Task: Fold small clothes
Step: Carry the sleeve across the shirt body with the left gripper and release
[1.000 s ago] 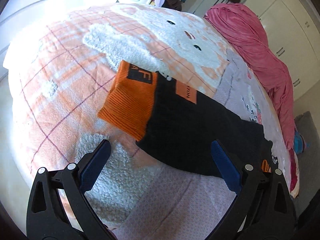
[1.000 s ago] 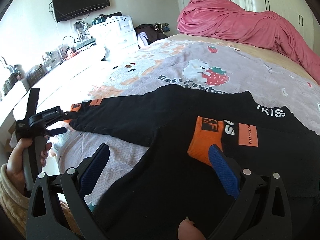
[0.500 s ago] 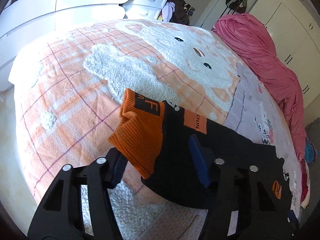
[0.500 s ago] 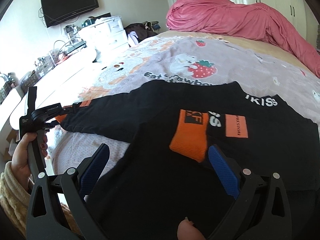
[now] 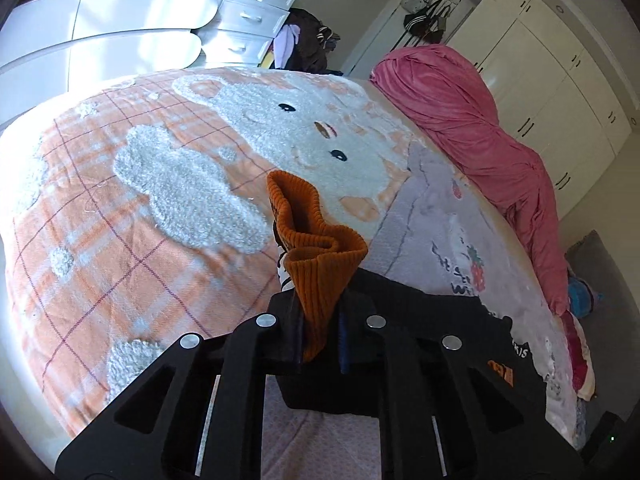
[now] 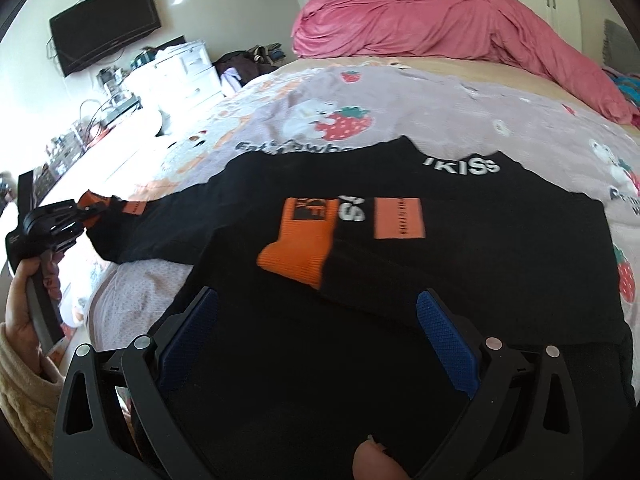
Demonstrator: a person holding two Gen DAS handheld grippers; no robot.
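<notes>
A small black sweater point(image 6: 460, 248) with orange cuffs lies on the bed. One sleeve is folded across its front, its orange cuff point(image 6: 300, 240) on the chest. My left gripper point(image 5: 320, 340) is shut on the other sleeve's orange cuff point(image 5: 316, 240) and holds it lifted and crumpled above the bedspread. That gripper also shows at the left of the right wrist view point(image 6: 60, 220), the sleeve stretched out from the sweater. My right gripper point(image 6: 320, 340) is open and empty over the sweater's lower part.
A pink quilt point(image 6: 440, 20) is bunched along the bed's far side. The bedspread point(image 5: 180, 184) has a fluffy white bear on orange check. White cabinets and drawers point(image 5: 248, 20) and a wall TV point(image 6: 104, 20) stand beyond the bed. Wardrobes point(image 5: 560, 80) line the wall.
My left gripper has closed on the orange cuff and lifted it off the bedspread. My right gripper has stayed open and shifted slightly over the sweater.
</notes>
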